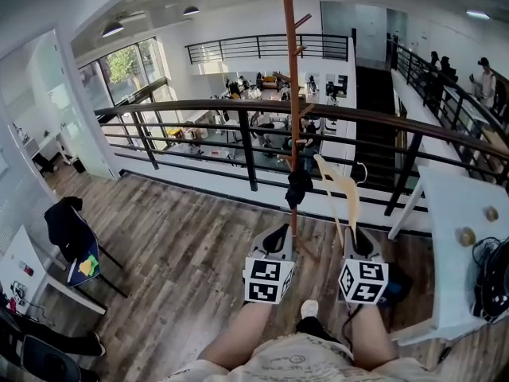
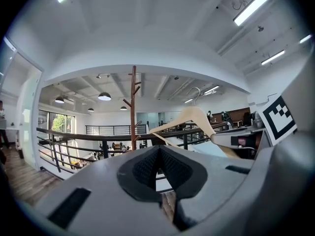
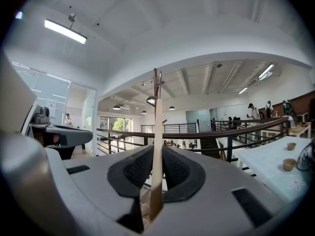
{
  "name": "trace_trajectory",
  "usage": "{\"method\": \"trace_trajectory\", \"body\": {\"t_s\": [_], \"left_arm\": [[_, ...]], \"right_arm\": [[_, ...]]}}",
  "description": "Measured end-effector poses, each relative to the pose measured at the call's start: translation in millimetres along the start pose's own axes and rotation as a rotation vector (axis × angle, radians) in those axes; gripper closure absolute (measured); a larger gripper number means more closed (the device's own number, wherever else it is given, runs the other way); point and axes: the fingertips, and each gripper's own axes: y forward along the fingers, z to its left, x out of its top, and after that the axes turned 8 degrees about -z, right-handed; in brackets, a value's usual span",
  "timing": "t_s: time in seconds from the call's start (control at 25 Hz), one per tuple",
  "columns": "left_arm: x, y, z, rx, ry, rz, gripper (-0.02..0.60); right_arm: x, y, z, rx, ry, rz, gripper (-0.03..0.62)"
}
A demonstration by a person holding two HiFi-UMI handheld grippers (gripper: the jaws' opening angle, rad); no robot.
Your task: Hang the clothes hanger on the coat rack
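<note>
hanger stands clamped edge-on in right gripper, left gripper closed on nothing.

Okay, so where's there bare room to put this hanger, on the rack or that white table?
On the coat rack, the upper pegs are bare; lower down, a dark garment crowds the pole. The white table is bare left of two small cups, likely room for the hanger; cables crowd its right edge.

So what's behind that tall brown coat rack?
A black railing runs behind the coat rack, and past it a lower floor with desks. The rack's foot is hidden by the left hand-held gripper, and a dark cloth covers part of the pole.
</note>
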Motion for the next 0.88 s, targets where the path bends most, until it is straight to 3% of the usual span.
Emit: {"method": "trace_trajectory", "body": {"t_s": [0.6, 0.88], "left_arm": [[-20.9, 93.8, 28.6, -0.020, -0.008, 0.015, 0.584], [-22.8, 144.5, 31.5, -0.042, -0.014, 0.027, 0.584]], "right_arm": [[-30.0, 94.7, -30.7, -0.021, -0.014, 0.041, 0.543], [-24.1, 134.3, -54.2, -0.040, -0.012, 0.037, 0.543]]}}
